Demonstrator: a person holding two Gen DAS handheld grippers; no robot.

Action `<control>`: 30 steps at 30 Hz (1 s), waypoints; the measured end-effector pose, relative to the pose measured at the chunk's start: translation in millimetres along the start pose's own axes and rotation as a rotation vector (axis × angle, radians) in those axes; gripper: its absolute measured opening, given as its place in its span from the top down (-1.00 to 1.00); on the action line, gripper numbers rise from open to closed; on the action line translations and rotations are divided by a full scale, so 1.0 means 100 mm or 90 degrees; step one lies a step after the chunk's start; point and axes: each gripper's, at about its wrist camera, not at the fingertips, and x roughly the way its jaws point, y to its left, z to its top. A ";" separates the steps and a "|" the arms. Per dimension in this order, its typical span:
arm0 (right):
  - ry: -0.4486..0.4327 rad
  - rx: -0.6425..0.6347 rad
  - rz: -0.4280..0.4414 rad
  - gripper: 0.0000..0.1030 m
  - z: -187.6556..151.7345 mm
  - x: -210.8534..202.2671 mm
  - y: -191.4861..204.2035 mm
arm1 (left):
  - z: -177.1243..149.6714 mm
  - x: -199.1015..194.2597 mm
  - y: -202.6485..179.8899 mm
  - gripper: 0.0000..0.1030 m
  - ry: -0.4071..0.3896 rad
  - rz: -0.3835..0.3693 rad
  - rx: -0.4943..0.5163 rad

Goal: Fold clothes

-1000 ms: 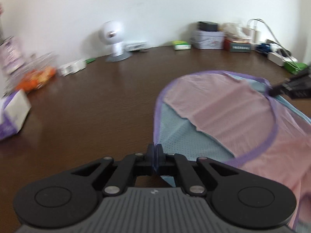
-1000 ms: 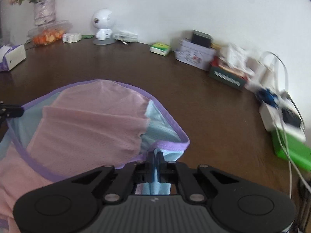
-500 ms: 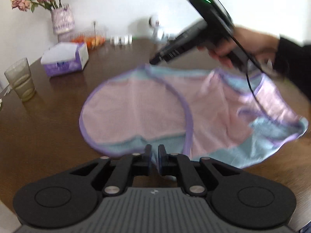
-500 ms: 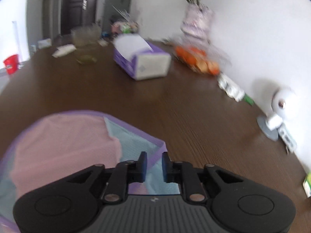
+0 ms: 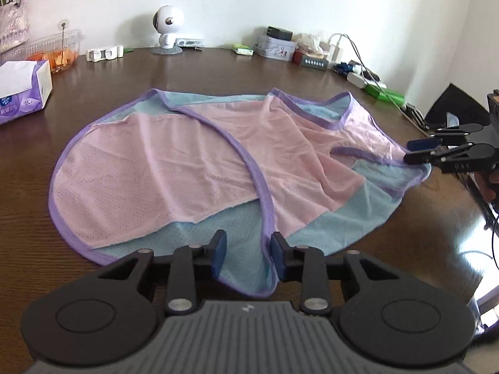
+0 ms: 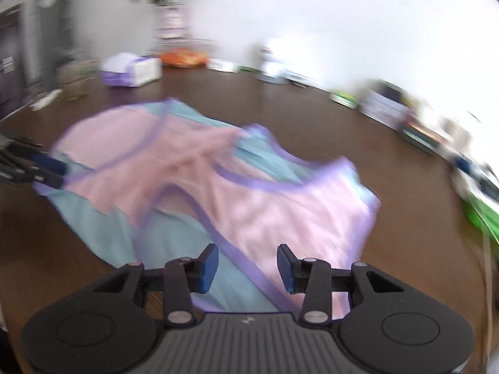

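- Your left claw (image 5: pixel 248 257) is spread wide, nothing pinched, sitting right at the near hem of the garment (image 5: pixel 199 168), with the blue mesh and a purple trim strip showing in the gap between the fingers
- Your right claw (image 6: pixel 246 265) is spread open too, hovering over the near edge of the same garment (image 6: pixel 255 205); that view is pretty blurry, so can't say if the fingers touch the cloth
- From the left camera your right claw (image 5: pixel 419 151) shows up at the far right corner of the fabric, tips just at the purple edge
- The garment is pink and light blue with purple binding, lying spread and a bit rumpled on the dark wooden table (image 5: pixel 193 71)
- Further out: a tissue box (image 5: pixel 23 90) off to the left, a little white round-headed camera (image 5: pixel 167 28) by the wall, and a tin box (image 5: pixel 274 47) plus cables along the back right
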 end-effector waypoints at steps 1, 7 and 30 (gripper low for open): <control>0.001 0.040 -0.029 0.38 -0.12 -0.04 -0.10 | -0.01 -0.02 0.02 0.41 0.002 0.001 -0.001; 0.027 0.114 -0.081 0.58 -0.46 -0.15 -0.28 | -0.09 -0.16 0.20 0.23 0.004 0.012 -0.046; -0.019 0.152 -0.061 0.17 -0.14 -0.27 -0.29 | 0.84 0.09 0.77 0.07 -0.016 0.148 -0.041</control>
